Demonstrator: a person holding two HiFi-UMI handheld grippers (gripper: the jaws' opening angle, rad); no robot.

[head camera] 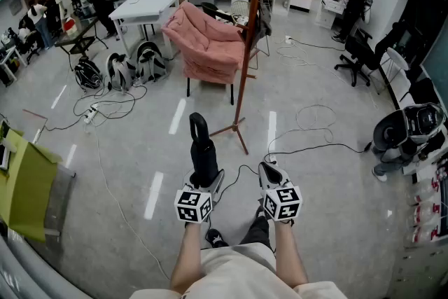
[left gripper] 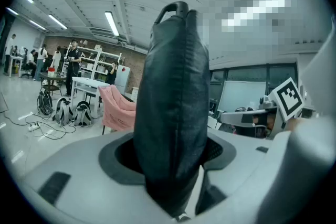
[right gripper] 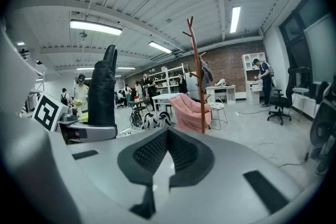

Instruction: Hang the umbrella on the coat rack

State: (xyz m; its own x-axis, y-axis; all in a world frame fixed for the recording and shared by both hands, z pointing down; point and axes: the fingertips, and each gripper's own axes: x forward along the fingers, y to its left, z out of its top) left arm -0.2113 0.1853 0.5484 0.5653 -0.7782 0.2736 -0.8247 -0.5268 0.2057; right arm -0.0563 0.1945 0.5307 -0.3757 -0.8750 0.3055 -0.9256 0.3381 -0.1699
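A black folded umbrella (head camera: 204,149) stands upright in my left gripper (head camera: 207,182), whose jaws are shut on its lower part. In the left gripper view the umbrella (left gripper: 173,107) fills the middle between the pads of the left gripper (left gripper: 174,165), its strap loop at the top. My right gripper (head camera: 270,170) is beside it to the right, shut and empty; the right gripper (right gripper: 167,152) shows pads closed together. The brown wooden coat rack (head camera: 246,45) stands on the floor a short way ahead, slightly right of the umbrella. The right gripper view shows the coat rack (right gripper: 197,76) and the umbrella (right gripper: 102,92) at left.
A pink-draped armchair (head camera: 206,42) stands just left of the rack. Backpacks (head camera: 133,66) and cables (head camera: 105,108) lie on the floor at left, near a white table (head camera: 143,7). An office chair (head camera: 357,56) and black equipment (head camera: 413,126) are at right. People stand at the back.
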